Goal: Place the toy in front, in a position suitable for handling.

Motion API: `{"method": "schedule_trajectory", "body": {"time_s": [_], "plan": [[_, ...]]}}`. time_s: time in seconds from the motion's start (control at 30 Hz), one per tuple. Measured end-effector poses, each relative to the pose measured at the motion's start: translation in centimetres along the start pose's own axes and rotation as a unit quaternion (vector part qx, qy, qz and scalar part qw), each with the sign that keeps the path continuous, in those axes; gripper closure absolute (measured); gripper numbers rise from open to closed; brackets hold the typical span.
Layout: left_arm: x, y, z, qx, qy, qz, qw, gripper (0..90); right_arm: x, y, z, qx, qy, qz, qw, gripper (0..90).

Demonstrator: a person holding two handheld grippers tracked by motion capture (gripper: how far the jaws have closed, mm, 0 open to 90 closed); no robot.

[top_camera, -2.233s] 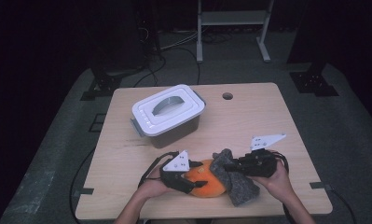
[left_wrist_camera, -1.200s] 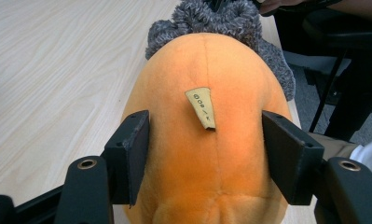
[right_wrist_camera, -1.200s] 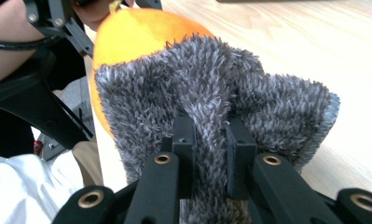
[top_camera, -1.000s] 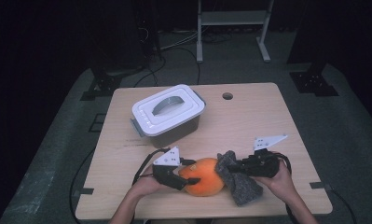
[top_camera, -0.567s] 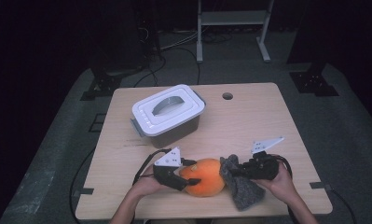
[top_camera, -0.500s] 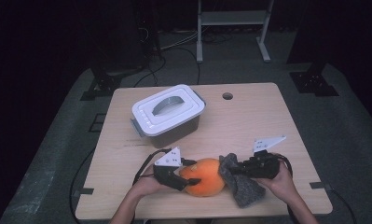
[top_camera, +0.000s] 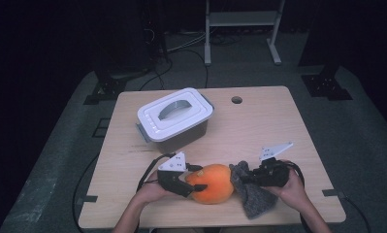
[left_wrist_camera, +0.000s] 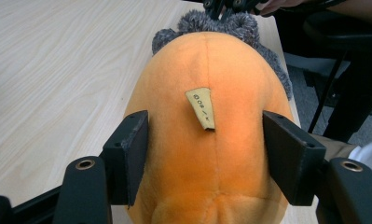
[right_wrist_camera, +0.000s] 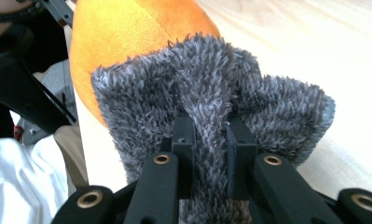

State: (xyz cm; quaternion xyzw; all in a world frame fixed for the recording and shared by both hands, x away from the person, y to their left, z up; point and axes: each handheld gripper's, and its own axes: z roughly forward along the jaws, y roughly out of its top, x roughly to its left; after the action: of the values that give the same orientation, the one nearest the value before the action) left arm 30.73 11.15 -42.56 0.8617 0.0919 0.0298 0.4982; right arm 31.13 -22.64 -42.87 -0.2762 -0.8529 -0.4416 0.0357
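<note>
Both grippers unmoved | orange plush (top_camera: 211, 183) held | grey cloth (top_camera: 253, 196) pinched

Left tool (top_camera: 195, 182) half-open, gripping — right tool (top_camera: 247, 177) pinched nearly closed, both low, facing inward.

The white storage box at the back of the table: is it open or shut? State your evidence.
Shut. In the high view the white storage box has its lid seated flat across the top, with the grey handle folded down on it.
</note>
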Motion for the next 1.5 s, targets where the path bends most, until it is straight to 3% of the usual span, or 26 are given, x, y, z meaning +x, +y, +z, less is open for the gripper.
{"method": "schedule_trajectory", "body": {"time_s": [0.17, 0.27, 0.33, 0.43, 0.5, 0.63, 0.73, 0.83, 0.9, 0.97, 1.1, 1.2, 1.4, 1.5], "plan": [[-0.5, 0.2, 0.6, 0.001, -0.006, 0.014, 0.9999, 35.2, 0.8, 1.5, -0.8, -0.051, 0.018, -0.008, 0.9985, 76.5], [-0.5, 0.2, 0.6, 0.002, -0.007, 0.016, 0.9999, 35.1, 0.8, 1.3, 0.0, -0.029, 0.018, -0.01, 0.9994, 76.3], [-0.5, 0.2, 0.6, 0.0, -0.006, 0.013, 0.9999, 35.1, 0.1, 0.8, 0.4, -0.019, 0.032, 0.004, 0.9993, 76.1], [-0.4, 0.3, 0.5, 0.0, -0.004, 0.008, 1.0, 35.0, -0.8, 0.2, 0.3, 0.003, 0.015, 0.016, 0.9998, 76.2], [-0.4, 0.3, 0.6, 0.0, -0.005, 0.009, 0.9999, 34.8, -0.7, 0.2, -0.1, -0.011, 0.018, 0.02, 0.9996, 76.2], [-0.7, 0.5, 1.1, -0.003, -0.006, 0.014, 0.9999, 34.8, 0.6, 1.5, -0.9, -0.057, 0.037, -0.003, 0.9977, 76.1], [-1.0, 0.7, 1.3, 0.001, -0.004, 0.02, 0.9998, 32.7, 1.3, 1.8, -0.3, -0.046, 0.038, -0.018, 0.9981, 75.7], [-1.0, 0.8, 1.5, -0.003, 0.004, 0.008, 1.0, 28.1, 0.2, 1.0, 0.1, -0.041, 0.061, 0.008, 0.9972, 75.6], [-0.9, 0.9, 1.7, -0.006, 0.006, -0.001, 1.0, 27.5, -0.5, 0.6, -0.1, -0.03, 0.043, 0.016, 0.9985, 75.6], [-1.1, 1.1, 1.8, -0.007, 0.008, 0.004, 0.9999, 30.2, -0.5, 0.5, -0.6, -0.037, 0.033, 0.016, 0.9987, 76.0], [-1.8, 1.6, 2.5, -0.012, 0.018, 0.019, 0.9996, 33.6, 0.9, 1.9, -1.5, -0.072, 0.043, -0.01, 0.9964, 76.0], [-2.2, 1.8, 2.8, -0.009, 0.02, 0.031, 0.9993, 32.9, 2.0, 2.4, -1.0, -0.059, 0.041, -0.032, 0.9969, 76.0], [-2.2, 1.7, 2.8, 0.004, 0.009, 0.028, 0.9995, 16.4, 2.2, 2.0, -0.3, -0.033, 0.023, -0.044, 0.9982, 75.9], [-1.7, 1.3, 2.6, 0.009, 0.006, 0.013, 0.9999, 10.3, 1.8, 1.7, -0.5, -0.028, 0.021, -0.038, 0.9987, 75.9]]}}
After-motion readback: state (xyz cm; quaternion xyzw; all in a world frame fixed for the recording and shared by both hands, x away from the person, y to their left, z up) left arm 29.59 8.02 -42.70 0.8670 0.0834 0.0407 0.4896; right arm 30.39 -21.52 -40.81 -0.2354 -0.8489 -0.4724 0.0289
